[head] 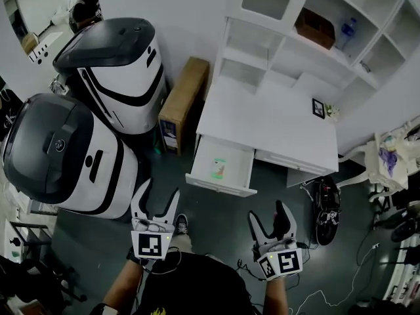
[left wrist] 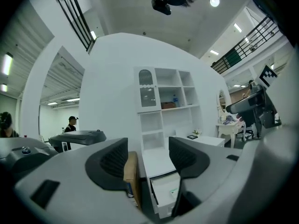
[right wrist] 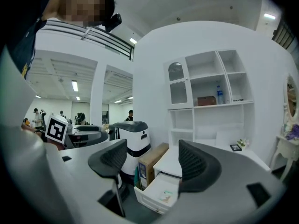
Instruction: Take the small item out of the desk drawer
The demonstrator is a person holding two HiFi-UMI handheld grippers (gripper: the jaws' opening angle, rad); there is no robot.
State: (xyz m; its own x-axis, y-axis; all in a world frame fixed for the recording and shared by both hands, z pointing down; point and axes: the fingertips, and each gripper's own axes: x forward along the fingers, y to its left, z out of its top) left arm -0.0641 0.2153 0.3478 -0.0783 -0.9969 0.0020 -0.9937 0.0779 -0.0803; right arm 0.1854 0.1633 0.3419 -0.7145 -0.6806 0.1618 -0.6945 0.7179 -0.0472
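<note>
The white desk [head: 275,120] has its left drawer [head: 203,178] pulled out, and a small green item [head: 218,168] lies flat inside. My left gripper [head: 161,190] hovers over the floor short of the drawer's front, open with nothing between its jaws. My right gripper [head: 268,212] is level with it, farther right and just as open and empty. In the left gripper view the open drawer [left wrist: 163,192] and the item [left wrist: 174,190] show low between the jaws [left wrist: 147,160]. The right gripper view shows the drawer [right wrist: 152,190] and the item [right wrist: 167,197] below its jaws [right wrist: 152,164].
Two large white-and-black machines [head: 121,71] [head: 62,153] stand left of the desk, with a cardboard box [head: 184,100] against the desk's side. A small picture frame [head: 318,107] is on the desktop; a brown box [head: 315,28] and a bottle [head: 348,31] are on the shelves. A black bag [head: 327,209] lies on the floor.
</note>
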